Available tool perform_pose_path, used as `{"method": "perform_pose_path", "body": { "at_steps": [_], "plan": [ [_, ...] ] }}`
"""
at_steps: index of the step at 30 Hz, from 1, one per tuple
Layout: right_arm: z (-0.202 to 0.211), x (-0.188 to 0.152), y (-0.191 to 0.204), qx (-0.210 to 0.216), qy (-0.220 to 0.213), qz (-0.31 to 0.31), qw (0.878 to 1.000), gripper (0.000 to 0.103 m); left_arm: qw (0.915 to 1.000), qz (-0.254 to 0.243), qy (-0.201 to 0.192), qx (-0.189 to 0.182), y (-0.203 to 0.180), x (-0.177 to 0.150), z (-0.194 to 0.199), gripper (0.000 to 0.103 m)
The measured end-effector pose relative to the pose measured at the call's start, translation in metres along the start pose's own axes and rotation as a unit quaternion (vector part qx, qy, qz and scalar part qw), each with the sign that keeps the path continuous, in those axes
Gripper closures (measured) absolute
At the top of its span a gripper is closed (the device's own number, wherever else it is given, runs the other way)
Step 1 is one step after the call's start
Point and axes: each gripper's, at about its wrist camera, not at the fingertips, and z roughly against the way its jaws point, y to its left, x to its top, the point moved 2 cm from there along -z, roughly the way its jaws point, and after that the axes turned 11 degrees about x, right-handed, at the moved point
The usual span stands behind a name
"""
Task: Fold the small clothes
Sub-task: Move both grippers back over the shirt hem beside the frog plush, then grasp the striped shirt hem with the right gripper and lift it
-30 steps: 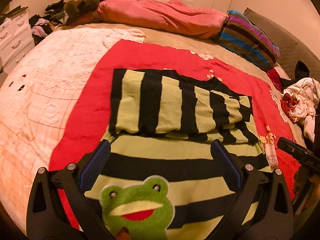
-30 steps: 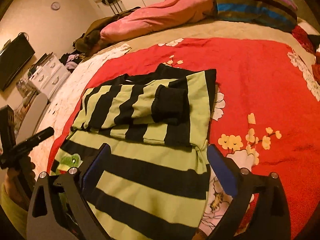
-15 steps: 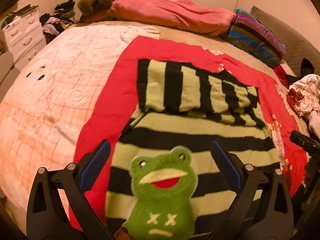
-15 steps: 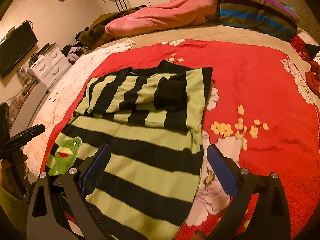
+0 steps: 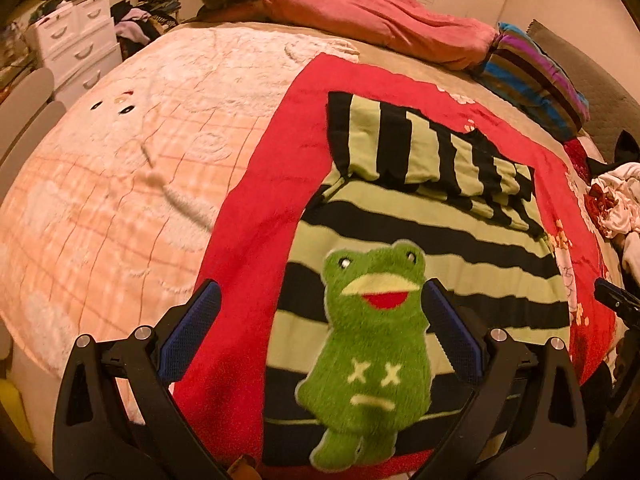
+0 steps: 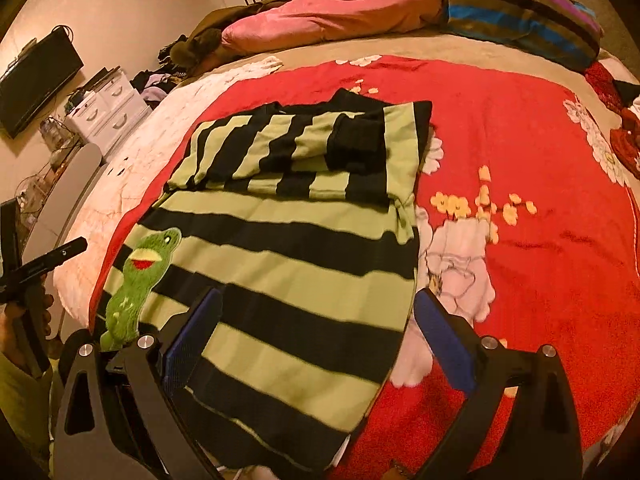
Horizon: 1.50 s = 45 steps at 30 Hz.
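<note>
A green-and-black striped sweater (image 5: 420, 240) lies flat on a red floral blanket (image 5: 256, 208) on the bed, sleeves folded across its upper part (image 6: 320, 148). A green plush frog patch (image 5: 372, 344) sits on its lower left front, also in the right wrist view (image 6: 140, 276). My left gripper (image 5: 320, 336) is open above the sweater's hem by the frog. My right gripper (image 6: 316, 336) is open above the hem's right corner (image 6: 360, 400). Neither touches the cloth.
A cream blanket (image 5: 120, 184) covers the bed's left side. A pink duvet (image 5: 380, 20) and striped pillow (image 5: 536, 76) lie at the head. Loose clothes (image 5: 616, 204) are piled at the right edge. White drawers (image 5: 76, 44) stand left of the bed.
Both grippers have drawn back toward the foot of the bed, so more of the sweater's lower part and the whole frog now show. Both stay open.
</note>
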Motion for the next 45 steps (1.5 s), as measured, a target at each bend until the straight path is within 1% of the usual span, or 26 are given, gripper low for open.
{"method": "perform_pose_path", "body": {
  "at_steps": [6,10,14,23,27,29,34,41,42,43,44,45],
  "plan": [
    [0.002,-0.024,0.007,0.0,0.023,-0.003,1.0,0.007,0.9999,0.001,0.013,0.003,0.009,-0.016,0.0,0.009],
    [-0.002,-0.041,0.013,0.002,0.043,-0.008,0.999,0.007,0.9996,0.009,0.027,0.008,0.018,-0.028,-0.004,0.009],
    [-0.007,-0.059,0.019,0.004,0.065,-0.014,0.998,0.007,0.9993,0.012,0.032,0.013,0.024,-0.036,-0.004,0.009],
    [-0.015,-0.08,0.023,-0.001,0.093,-0.02,0.995,0.007,0.9984,0.004,0.053,0.02,0.034,-0.053,-0.006,0.009],
    [-0.019,-0.086,0.02,-0.007,0.104,-0.028,0.994,0.007,0.9969,0.0,0.075,0.024,0.035,-0.063,-0.012,0.009],
    [-0.02,-0.089,0.018,-0.007,0.106,-0.035,0.994,0.007,0.9961,-0.005,0.086,0.022,0.033,-0.068,-0.015,0.009],
    [-0.02,-0.093,0.011,-0.005,0.111,-0.051,0.992,0.007,0.9936,-0.007,0.113,0.001,0.028,-0.079,-0.025,0.009],
    [-0.027,-0.102,0.0,0.002,0.125,-0.08,0.989,0.007,0.9921,-0.01,0.124,-0.018,0.02,-0.086,-0.033,0.009],
    [-0.028,-0.103,-0.001,0.008,0.129,-0.085,0.988,0.007,0.9917,-0.009,0.126,-0.021,0.02,-0.087,-0.034,0.012],
    [-0.029,-0.104,-0.002,0.017,0.131,-0.09,0.987,0.007,0.9915,-0.008,0.127,-0.024,0.02,-0.087,-0.035,0.017],
    [-0.03,-0.106,-0.002,0.03,0.134,-0.095,0.986,0.013,0.9914,-0.005,0.128,-0.028,0.02,-0.087,-0.035,0.021],
    [-0.03,-0.107,-0.001,0.036,0.136,-0.097,0.985,0.029,0.9915,-0.002,0.126,-0.035,0.021,-0.086,-0.034,0.028]
  ]
}}
